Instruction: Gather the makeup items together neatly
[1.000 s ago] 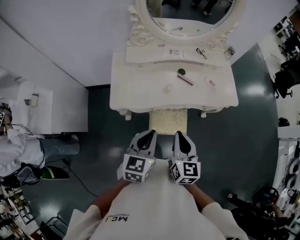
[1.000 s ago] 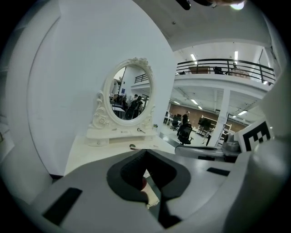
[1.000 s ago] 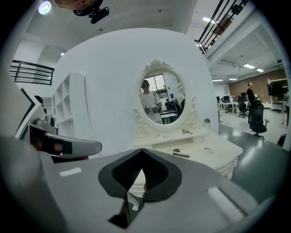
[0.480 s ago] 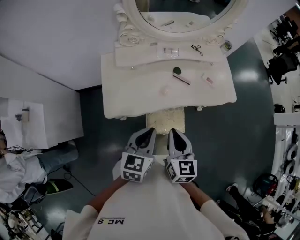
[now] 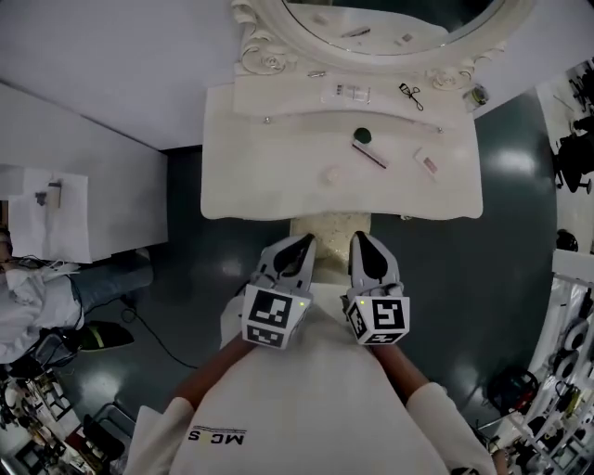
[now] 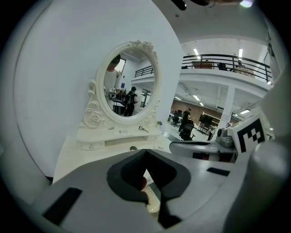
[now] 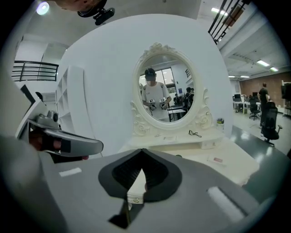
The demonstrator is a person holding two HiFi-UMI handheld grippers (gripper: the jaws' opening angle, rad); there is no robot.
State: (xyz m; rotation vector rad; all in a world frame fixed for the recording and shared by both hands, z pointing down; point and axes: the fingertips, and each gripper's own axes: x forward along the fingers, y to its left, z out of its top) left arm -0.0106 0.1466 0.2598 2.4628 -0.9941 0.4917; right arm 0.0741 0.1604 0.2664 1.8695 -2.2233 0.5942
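Observation:
On the white vanity table [image 5: 260, 176] lie a dark round compact [image 5: 362, 135], a dark slim stick [image 5: 369, 155], a small pink item [image 5: 425, 162] and a pale round piece [image 5: 330, 173]. On its raised shelf [image 5: 288, 97] rest an eyelash curler [image 5: 411, 94] and a clear box [image 5: 346, 93]. My left gripper [image 5: 302, 245] and right gripper [image 5: 362, 241] hover side by side near my body, well short of the table, both shut and empty. In the right gripper view the curler [image 7: 194, 134] and pink item [image 7: 217, 159] lie far ahead of my right gripper [image 7: 142, 152].
A cream stool [image 5: 327, 227] stands under the table's front edge, just ahead of the grippers. An oval mirror [image 5: 399, 19] rises behind the shelf, with a small jar [image 5: 478, 94] at its right. A white cabinet [image 5: 83, 199] and a person [image 5: 37, 297] are at the left.
The head view has shifted, so the table now sits a little further right and nearer. Both grippers stay shut and side by side.

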